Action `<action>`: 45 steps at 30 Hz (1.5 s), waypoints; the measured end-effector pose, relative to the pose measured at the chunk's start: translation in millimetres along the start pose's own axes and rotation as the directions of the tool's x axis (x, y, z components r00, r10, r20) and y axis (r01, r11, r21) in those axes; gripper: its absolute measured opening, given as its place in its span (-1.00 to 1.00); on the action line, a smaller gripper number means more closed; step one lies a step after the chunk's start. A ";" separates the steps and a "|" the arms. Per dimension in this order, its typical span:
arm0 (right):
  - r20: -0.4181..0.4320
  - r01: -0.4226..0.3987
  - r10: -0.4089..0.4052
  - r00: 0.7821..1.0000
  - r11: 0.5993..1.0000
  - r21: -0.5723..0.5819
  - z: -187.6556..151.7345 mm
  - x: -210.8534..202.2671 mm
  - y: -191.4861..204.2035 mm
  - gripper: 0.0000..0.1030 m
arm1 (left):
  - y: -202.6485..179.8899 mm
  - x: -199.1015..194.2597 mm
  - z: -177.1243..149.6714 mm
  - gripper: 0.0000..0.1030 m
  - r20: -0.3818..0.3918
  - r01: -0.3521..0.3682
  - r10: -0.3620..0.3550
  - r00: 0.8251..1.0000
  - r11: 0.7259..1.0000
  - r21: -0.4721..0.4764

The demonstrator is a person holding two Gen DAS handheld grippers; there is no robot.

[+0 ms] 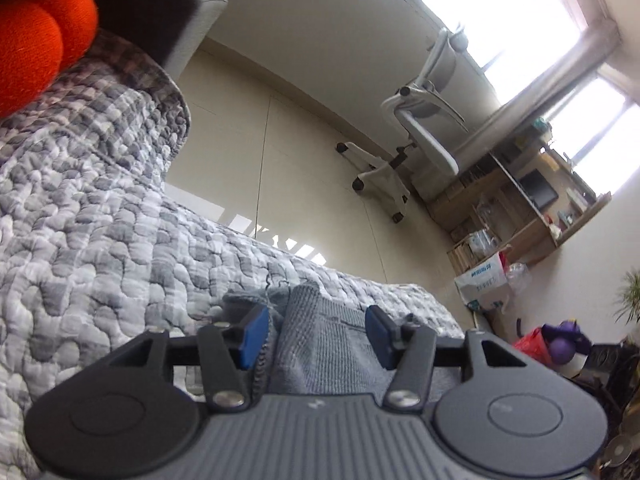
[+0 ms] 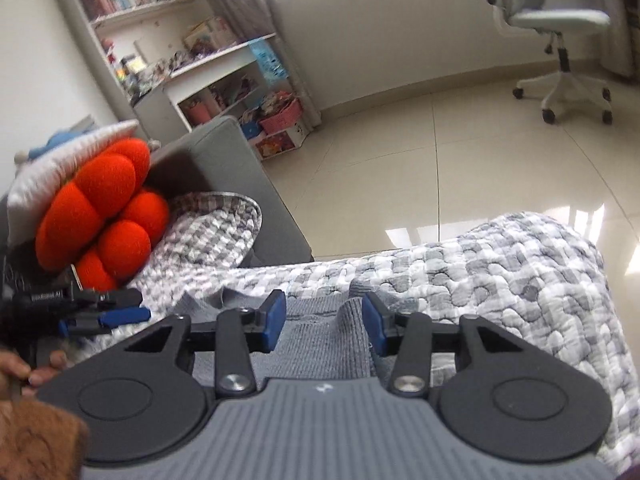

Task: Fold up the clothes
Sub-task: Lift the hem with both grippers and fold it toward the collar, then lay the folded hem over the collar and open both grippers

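A grey knitted garment (image 1: 320, 344) lies on a grey-and-white checked quilt (image 1: 100, 240). In the left wrist view my left gripper (image 1: 316, 336) stands open low over the garment; the cloth runs between the blue pads (image 1: 254, 334) without being pinched. The right wrist view has my right gripper (image 2: 324, 324) open as well, just above the same garment (image 2: 316, 348), with a raised fold of cloth close to its right pad (image 2: 374, 326). At that view's left edge the left gripper (image 2: 142, 305) shows from the side, with a person's hand (image 2: 36, 368) behind it.
An orange lobed cushion (image 2: 100, 208) and a white pillow lean on the grey sofa arm (image 2: 224, 168) to the left. The quilt's edge (image 2: 540, 240) drops to a tiled floor (image 2: 440, 152). A white office chair (image 2: 560, 40) and a crowded bookshelf (image 2: 200, 60) stand beyond.
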State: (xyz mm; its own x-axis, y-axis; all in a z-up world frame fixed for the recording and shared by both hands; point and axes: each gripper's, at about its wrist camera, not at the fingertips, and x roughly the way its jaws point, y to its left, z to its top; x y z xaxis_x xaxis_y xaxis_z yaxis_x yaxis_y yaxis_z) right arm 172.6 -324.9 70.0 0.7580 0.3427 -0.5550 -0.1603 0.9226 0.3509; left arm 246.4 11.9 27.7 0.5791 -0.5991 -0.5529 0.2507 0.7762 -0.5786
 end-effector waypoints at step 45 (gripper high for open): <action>-0.021 -0.063 0.065 0.998 0.993 0.103 -46.5 -80.8 4.8 -0.32 | -23.0 -110.0 -97.6 0.14 0.100 -0.067 0.056 0.993 0.992 0.104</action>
State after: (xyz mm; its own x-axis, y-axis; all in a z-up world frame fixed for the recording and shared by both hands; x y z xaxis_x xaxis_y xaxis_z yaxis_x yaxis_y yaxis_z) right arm 81.2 -339.9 81.5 0.7326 0.4058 -0.5465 -0.1415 0.8761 0.4609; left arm 101.2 40.7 43.3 0.6667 -0.5321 -0.5220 0.2910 0.8305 -0.4749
